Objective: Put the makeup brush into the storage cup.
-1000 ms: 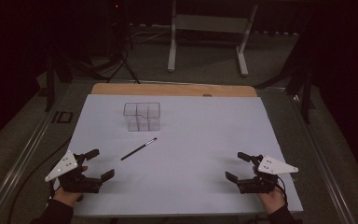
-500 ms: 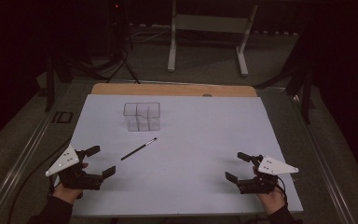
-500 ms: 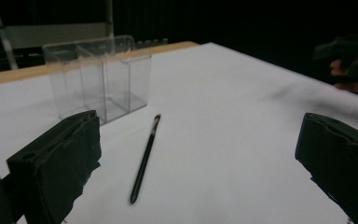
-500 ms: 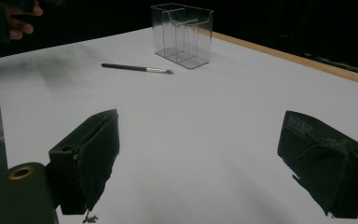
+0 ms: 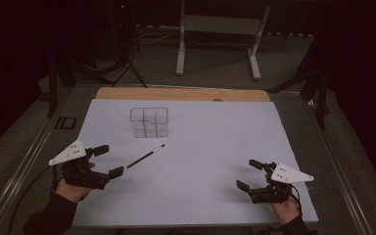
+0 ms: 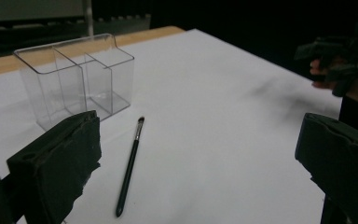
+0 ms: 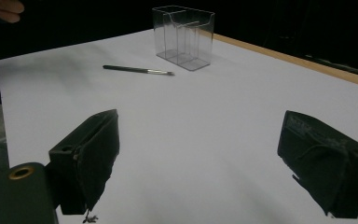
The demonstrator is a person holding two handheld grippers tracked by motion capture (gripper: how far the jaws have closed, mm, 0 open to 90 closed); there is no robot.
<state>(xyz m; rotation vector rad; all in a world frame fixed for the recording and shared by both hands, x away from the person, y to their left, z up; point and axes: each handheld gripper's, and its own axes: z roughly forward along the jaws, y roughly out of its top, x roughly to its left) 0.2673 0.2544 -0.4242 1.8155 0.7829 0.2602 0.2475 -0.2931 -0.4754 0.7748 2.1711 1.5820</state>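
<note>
Risk: brush (image 6: 130,171) just ahead of your left gripper (image 5: 105,160) may roll | jaws apart | right gripper (image 5: 249,174) apart, idle.

table sheet (image 5: 215,161): white | brush (image 5: 145,156): black | organizer (image 5: 149,121): clear (colourless)
</note>
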